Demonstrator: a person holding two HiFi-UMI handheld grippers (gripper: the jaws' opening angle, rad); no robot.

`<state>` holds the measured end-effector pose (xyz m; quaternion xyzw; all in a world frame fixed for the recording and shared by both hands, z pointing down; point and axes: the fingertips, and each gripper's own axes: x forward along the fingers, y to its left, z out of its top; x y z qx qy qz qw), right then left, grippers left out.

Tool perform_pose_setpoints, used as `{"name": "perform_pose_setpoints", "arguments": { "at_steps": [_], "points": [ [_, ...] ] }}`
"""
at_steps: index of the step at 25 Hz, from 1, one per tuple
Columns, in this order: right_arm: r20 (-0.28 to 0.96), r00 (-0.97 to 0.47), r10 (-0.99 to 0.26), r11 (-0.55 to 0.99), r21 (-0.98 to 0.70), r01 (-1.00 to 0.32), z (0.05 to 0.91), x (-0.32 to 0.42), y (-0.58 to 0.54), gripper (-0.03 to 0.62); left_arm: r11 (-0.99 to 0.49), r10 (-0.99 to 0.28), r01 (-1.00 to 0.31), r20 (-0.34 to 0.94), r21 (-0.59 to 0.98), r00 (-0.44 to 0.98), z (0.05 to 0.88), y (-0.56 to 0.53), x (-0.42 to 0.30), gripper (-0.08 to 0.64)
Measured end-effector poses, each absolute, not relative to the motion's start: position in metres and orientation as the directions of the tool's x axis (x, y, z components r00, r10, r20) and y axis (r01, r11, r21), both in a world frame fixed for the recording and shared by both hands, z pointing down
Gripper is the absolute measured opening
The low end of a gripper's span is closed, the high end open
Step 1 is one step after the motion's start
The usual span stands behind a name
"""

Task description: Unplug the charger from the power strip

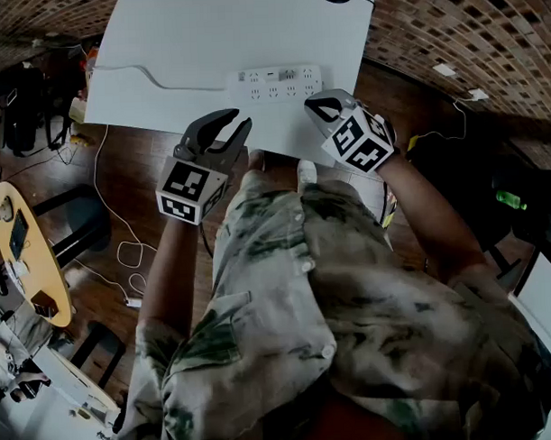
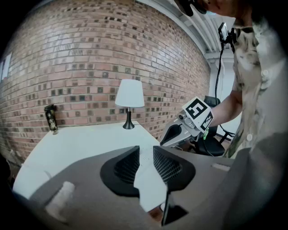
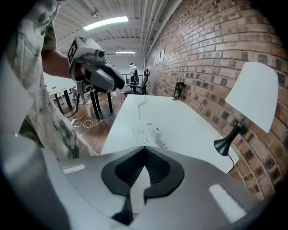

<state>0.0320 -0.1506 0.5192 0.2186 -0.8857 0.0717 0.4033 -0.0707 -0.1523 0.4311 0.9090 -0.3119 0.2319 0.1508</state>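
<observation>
Your patterned shirt (image 1: pixel 351 302) fills the lower frame, and both tools hover over the near edge of the white table (image 1: pixel 188 37), short of the work. Just ahead, at upper centre, lies the power strip (image 1: pixel 275 83) with the white charger (image 3: pixel 157 134) plugged in. Your left gripper (image 1: pixel 238 127) has its jaws slightly apart and empty. Your right gripper (image 1: pixel 318 103) is pinched closed on nothing, so it probably needs opening first. Behind the table are a brick wall (image 2: pixel 90 67) and a lamp (image 2: pixel 129 101).
</observation>
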Motion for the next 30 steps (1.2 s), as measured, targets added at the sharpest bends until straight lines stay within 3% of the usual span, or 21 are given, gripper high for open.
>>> {"name": "perform_pose_setpoints", "arguments": {
  "at_steps": [6, 16, 23, 30],
  "points": [
    [0.804, -0.517, -0.294, 0.891, 0.034, -0.453, 0.563, 0.012, -0.200, 0.006, -0.885, -0.337, -0.462, 0.602, 0.060, 0.724, 0.480, -0.219, -0.054, 0.112],
    [0.876, -0.417, -0.244, 0.841, -0.023, -0.541, 0.595, -0.007, -0.213, 0.006, -0.991, -0.003, -0.098, 0.718, 0.091, 0.696, 0.560, -0.239, -0.025, 0.146],
    [0.923, -0.349, -0.160, 0.801, -0.085, -0.593, 0.599, -0.005, -0.216, 0.008, -0.987, 0.093, -0.027, 0.712, 0.156, 0.696, 0.577, -0.237, -0.007, 0.141],
    [0.934, -0.335, -0.126, 0.769, -0.121, -0.628, 0.598, -0.002, -0.214, 0.008, -0.992, 0.118, 0.047, 0.717, 0.119, 0.687, 0.577, -0.232, -0.002, 0.106]
  ]
}}
